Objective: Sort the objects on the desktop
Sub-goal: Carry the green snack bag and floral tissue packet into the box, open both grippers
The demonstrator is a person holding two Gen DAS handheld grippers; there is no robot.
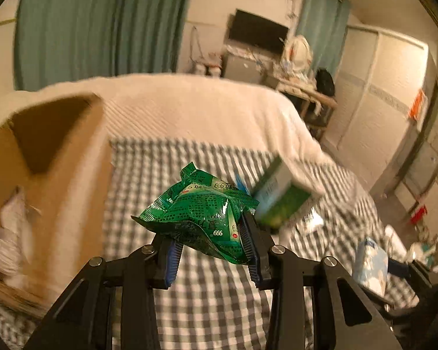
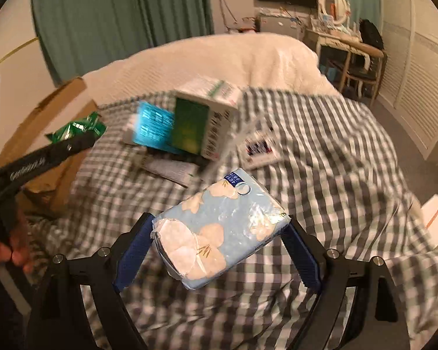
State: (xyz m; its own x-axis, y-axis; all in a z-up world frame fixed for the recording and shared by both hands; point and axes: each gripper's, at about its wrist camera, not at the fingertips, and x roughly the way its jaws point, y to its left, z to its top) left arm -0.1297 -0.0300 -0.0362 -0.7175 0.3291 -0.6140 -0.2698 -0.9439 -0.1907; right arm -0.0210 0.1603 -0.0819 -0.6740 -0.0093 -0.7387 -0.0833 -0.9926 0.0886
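Between the blue pads of the left gripper (image 1: 211,248) sits a crumpled green sachet (image 1: 201,218), clamped and lifted above the checked bedsheet (image 1: 207,291). To its left stands an open cardboard box (image 1: 58,157); ahead to the right, a green-and-white carton (image 1: 280,198). The right gripper (image 2: 219,248) pinches a pale-blue flowered tissue pack (image 2: 219,230) by its 2 sides. Ahead of it lie the carton and a blue box (image 2: 153,128), touching.
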